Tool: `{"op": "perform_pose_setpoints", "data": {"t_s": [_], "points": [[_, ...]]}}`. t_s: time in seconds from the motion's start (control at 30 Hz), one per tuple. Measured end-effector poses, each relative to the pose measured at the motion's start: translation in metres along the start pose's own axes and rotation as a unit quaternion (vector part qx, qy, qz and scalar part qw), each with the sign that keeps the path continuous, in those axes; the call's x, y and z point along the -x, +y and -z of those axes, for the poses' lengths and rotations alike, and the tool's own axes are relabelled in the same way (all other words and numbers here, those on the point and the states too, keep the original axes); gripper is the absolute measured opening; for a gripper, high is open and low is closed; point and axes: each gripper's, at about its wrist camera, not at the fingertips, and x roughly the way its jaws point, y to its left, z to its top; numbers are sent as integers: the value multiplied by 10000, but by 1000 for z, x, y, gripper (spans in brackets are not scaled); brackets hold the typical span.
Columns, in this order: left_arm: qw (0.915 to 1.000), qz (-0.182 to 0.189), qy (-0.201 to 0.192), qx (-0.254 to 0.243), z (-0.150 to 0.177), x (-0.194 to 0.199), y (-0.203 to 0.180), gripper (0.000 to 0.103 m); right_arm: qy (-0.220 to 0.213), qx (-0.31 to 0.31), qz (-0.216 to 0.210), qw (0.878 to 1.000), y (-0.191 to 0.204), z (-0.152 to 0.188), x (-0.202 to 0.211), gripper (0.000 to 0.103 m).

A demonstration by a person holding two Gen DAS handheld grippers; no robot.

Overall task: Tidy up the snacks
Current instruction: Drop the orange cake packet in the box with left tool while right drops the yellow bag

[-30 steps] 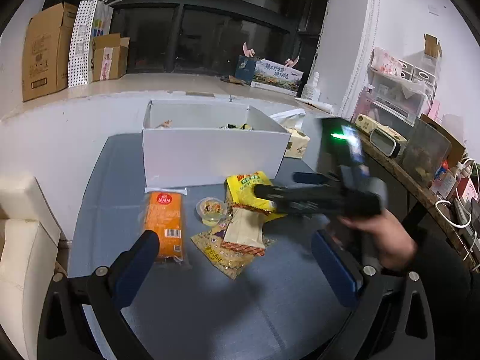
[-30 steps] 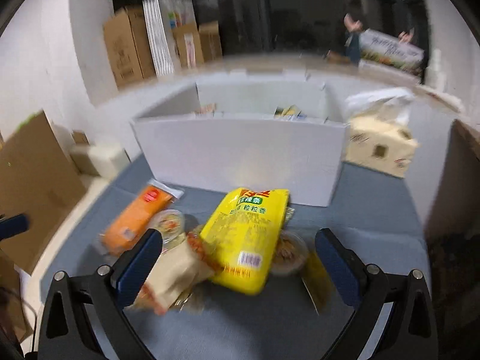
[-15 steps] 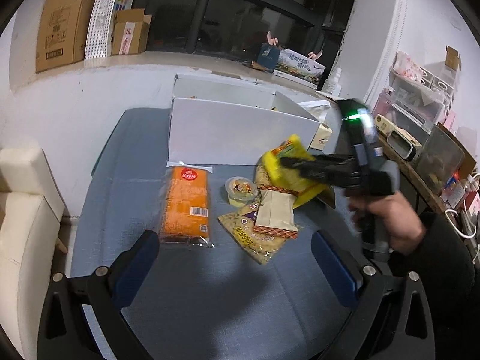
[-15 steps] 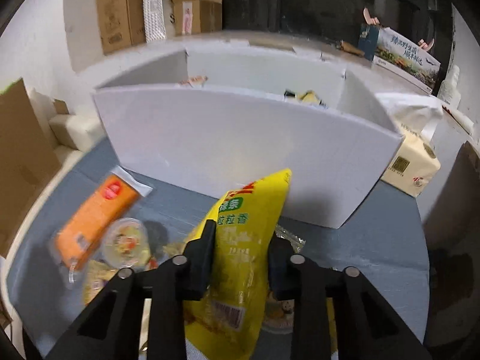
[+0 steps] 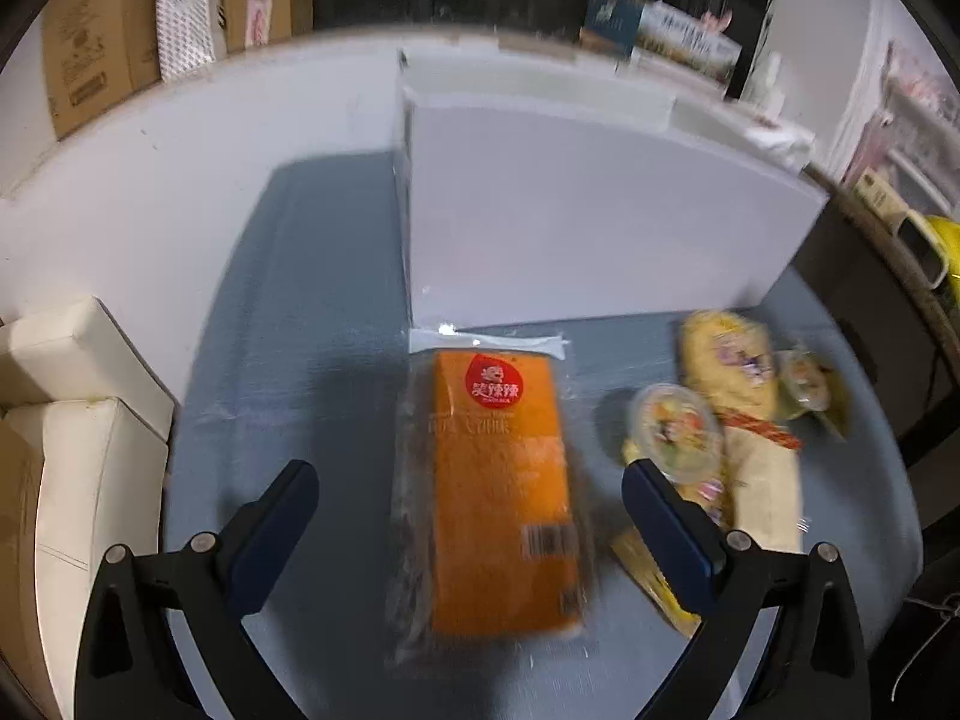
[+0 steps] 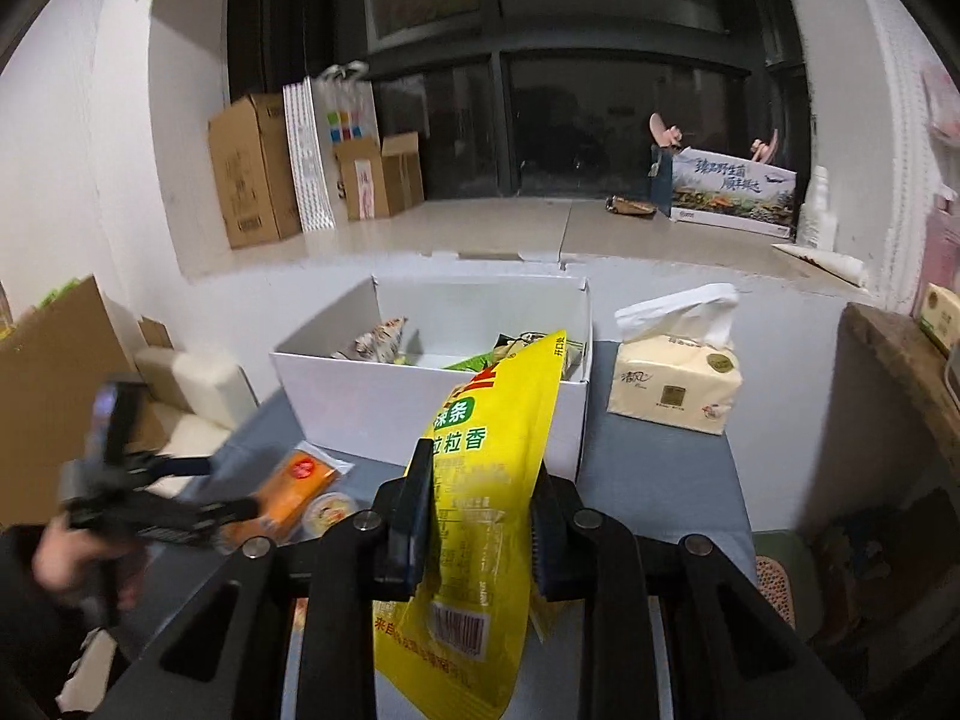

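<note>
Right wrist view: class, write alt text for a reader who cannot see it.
The right gripper is shut on a yellow snack bag, held above a blue-grey table before an open white box holding other snacks. A tissue pack stands right of the box.

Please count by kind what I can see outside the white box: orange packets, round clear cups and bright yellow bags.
orange packet: 1
round clear cups: 2
bright yellow bag: 1
Total: 4

Your left wrist camera looked down, close over the table [image 5: 288,312]; your right looked from higher; both saw the white box [image 5: 588,222] [image 6: 384,396].
</note>
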Motion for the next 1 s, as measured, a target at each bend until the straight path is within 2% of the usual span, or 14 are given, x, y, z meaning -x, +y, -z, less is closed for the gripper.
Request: {"op": "perform_pose_setpoints", "data": {"t_s": [0.03,0.1,0.17,0.23,0.27,0.3,0.33,0.5,0.57,0.7,0.8,0.87,0.93,1.0], "points": [[9999,130,79,9,-2,-9,-2,103,-25,-23,0,10000,1,3,5,28],[9997,162,184,-17,-4,-19,-5,102,-37,-12,-4,10000,5,9,10,28],[9993,11,320,-168,-2,-30,-12,102,-9,-30,-21,10000,5,15,11,28],[9978,-235,171,-598,2,-32,-23,97,53,-17,-33,10000,7,20,11,28],[9980,-224,57,-592,4,-28,-23,84,80,-13,-40,10000,8,23,10,28],[9985,-111,5,-541,4,-24,-21,66,109,-26,-53,9999,8,25,9,28],[9989,-8,-19,-458,3,-20,-17,59,125,-49,-56,9999,8,28,8,28],[9994,139,-285,-166,15,6,-3,59,256,-112,-144,9995,10,38,0,28],[9978,269,-609,7,21,32,-1,59,295,-92,-160,9994,13,41,-3,28],[9901,446,-1329,27,14,91,-8,59,223,-136,-298,9992,18,36,-7,28],[9803,686,-1850,-63,-16,126,-18,59,152,-246,-531,9982,18,22,-14,28],[9757,809,-2033,-129,-36,142,-22,59,48,-258,-566,9981,17,3,-22,28],[9711,886,-2201,-256,-70,145,-34,59,-50,-340,-680,9971,13,-21,-35,28],[9703,914,-2220,-300,-96,141,-41,59,-132,-374,-653,9971,8,-47,-50,28]]}}
